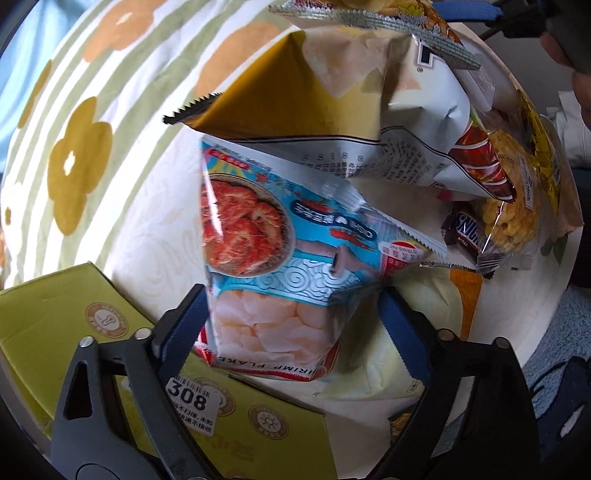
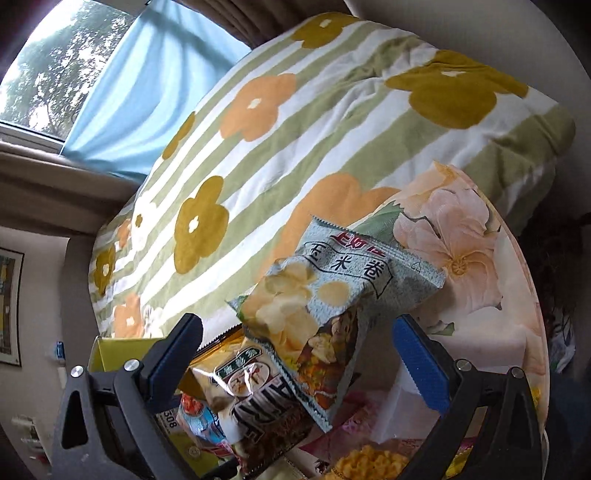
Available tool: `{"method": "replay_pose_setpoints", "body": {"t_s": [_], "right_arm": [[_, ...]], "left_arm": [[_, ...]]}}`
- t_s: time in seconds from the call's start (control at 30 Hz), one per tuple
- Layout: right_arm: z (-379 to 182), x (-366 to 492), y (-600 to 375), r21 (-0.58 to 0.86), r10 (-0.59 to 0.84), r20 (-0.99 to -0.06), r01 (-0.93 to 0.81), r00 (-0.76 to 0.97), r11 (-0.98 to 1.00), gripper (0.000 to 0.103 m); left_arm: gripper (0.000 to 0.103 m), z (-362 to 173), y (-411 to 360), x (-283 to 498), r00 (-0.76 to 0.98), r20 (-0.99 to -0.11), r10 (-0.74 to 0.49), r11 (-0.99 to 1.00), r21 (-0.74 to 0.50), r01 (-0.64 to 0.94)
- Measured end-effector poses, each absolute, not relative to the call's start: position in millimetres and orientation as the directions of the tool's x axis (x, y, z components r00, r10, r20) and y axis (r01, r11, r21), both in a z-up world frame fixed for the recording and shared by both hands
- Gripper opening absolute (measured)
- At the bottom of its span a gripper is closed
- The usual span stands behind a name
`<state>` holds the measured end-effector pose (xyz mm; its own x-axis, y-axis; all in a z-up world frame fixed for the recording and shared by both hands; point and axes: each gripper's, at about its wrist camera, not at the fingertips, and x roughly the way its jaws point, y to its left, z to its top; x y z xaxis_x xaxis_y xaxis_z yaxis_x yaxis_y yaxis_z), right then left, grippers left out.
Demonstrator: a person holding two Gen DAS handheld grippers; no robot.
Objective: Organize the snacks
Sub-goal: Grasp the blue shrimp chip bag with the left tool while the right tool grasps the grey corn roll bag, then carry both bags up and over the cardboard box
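Note:
In the left wrist view my left gripper (image 1: 291, 317) is shut on a blue shrimp flake bag (image 1: 273, 236), its blue pads pressing both sides of the bag's lower end above the yellow-green box (image 1: 55, 325). Beyond it lie a gold and white snack bag (image 1: 332, 122), a Snickers bar (image 1: 465, 232) and a clear pack of yellow corn rings (image 1: 506, 221) on the round white table (image 1: 155, 229). In the right wrist view my right gripper (image 2: 295, 347) is open, its fingers either side of a pale blue corn roll bag (image 2: 332, 295) lying on a white and brown bag (image 2: 255, 387).
A green-striped flowered quilt (image 2: 295, 129) on the bed lies behind the table. A floral cloth (image 2: 461, 251) covers the table's far right. A window with a blue curtain (image 2: 147, 85) is at the back left. The right gripper's blue pad (image 1: 472, 11) shows at the top of the left view.

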<state>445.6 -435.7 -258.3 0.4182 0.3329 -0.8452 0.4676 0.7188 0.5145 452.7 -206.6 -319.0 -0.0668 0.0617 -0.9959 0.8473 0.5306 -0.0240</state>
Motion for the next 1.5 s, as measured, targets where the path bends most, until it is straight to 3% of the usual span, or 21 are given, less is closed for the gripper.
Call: {"method": "replay_pose_setpoints", "body": {"t_s": [0.03, 0.27, 0.57, 0.6, 0.63, 0.83, 1.03, 1.5], "right_arm": [[-261, 448, -436, 0.507, 0.327, -0.851, 0.482, 0.412, 0.714, 0.103], [-275, 461, -437, 0.461, 0.288, -0.881, 0.547, 0.375, 0.699, 0.103], [-295, 470, -425, 0.406, 0.269, -0.91, 0.538, 0.317, 0.739, 0.102], [-296, 469, -425, 0.407, 0.272, -0.909, 0.535, 0.316, 0.74, 0.096], [-295, 469, -425, 0.417, 0.281, -0.905, 0.531, 0.32, 0.737, 0.085], [-287, 465, -424, 0.43, 0.29, -0.897, 0.507, 0.334, 0.747, 0.066], [-271, 456, -423, 0.458, 0.299, -0.877, 0.47, 0.376, 0.755, 0.06], [-185, 417, -409, 0.518, 0.339, -0.802, 0.288, 0.493, 0.806, 0.059]], "left_arm": [[0.079, -321, -208, 452, -0.069, -0.995, 0.067, 0.526, -0.024, 0.85], [0.066, -321, -210, 453, -0.047, -0.997, 0.066, 0.522, -0.006, 0.853], [0.064, -302, -195, 458, -0.056, -0.998, -0.011, 0.595, -0.052, 0.802], [0.064, -299, -193, 458, -0.055, -0.998, -0.018, 0.602, -0.055, 0.797], [0.064, -297, -192, 459, -0.054, -0.998, -0.026, 0.61, -0.059, 0.79], [0.064, -285, -186, 459, -0.042, -0.998, -0.051, 0.637, -0.065, 0.768], [0.064, -263, -185, 444, -0.008, -0.997, -0.073, 0.657, -0.054, 0.752], [0.064, -187, -171, 403, 0.131, -0.978, -0.16, 0.744, -0.033, 0.667]]}}
